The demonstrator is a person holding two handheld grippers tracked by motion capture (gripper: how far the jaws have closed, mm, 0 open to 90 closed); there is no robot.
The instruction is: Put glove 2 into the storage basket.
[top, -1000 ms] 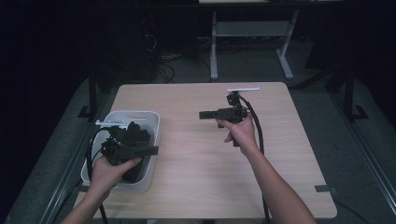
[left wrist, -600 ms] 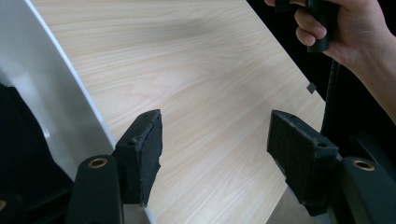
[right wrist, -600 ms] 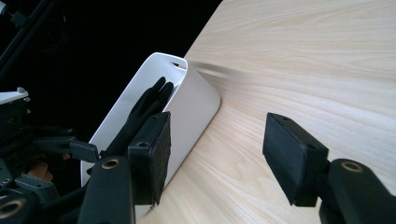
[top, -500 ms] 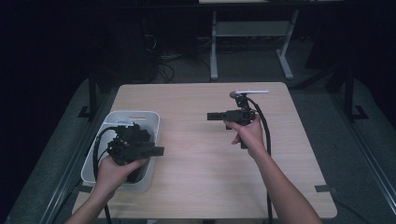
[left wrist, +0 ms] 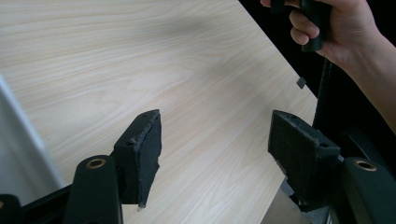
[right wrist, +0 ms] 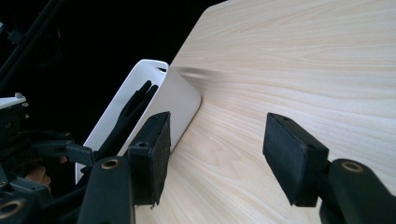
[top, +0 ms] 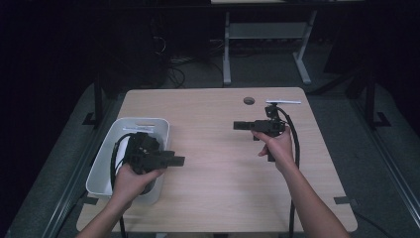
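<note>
A white bin (top: 144,123) stands at the left of the wooden table (top: 213,148). My left gripper (top: 177,160) is held over the bin's near right corner, its jaws pointing right over the wood. In the left gripper view it (left wrist: 217,135) is open, with only bare table between the pads. My right gripper (top: 239,125) hovers right of centre and points left toward the bin. It (right wrist: 215,140) is open too, holding nothing. The right gripper view shows the bin (right wrist: 180,95) with a dark shape (right wrist: 133,109) inside; I cannot tell what it is.
A round hole (top: 249,100) sits near the table's far edge. Behind the table stand white desk legs (top: 227,54) on a dark floor. The right hand (left wrist: 345,28) grips its handle in the left gripper view. Bare wood lies between the two grippers.
The right gripper has drifted to the right, away from the bin. The left gripper has shifted slightly right over the bin's edge. Both jaws stay open.
</note>
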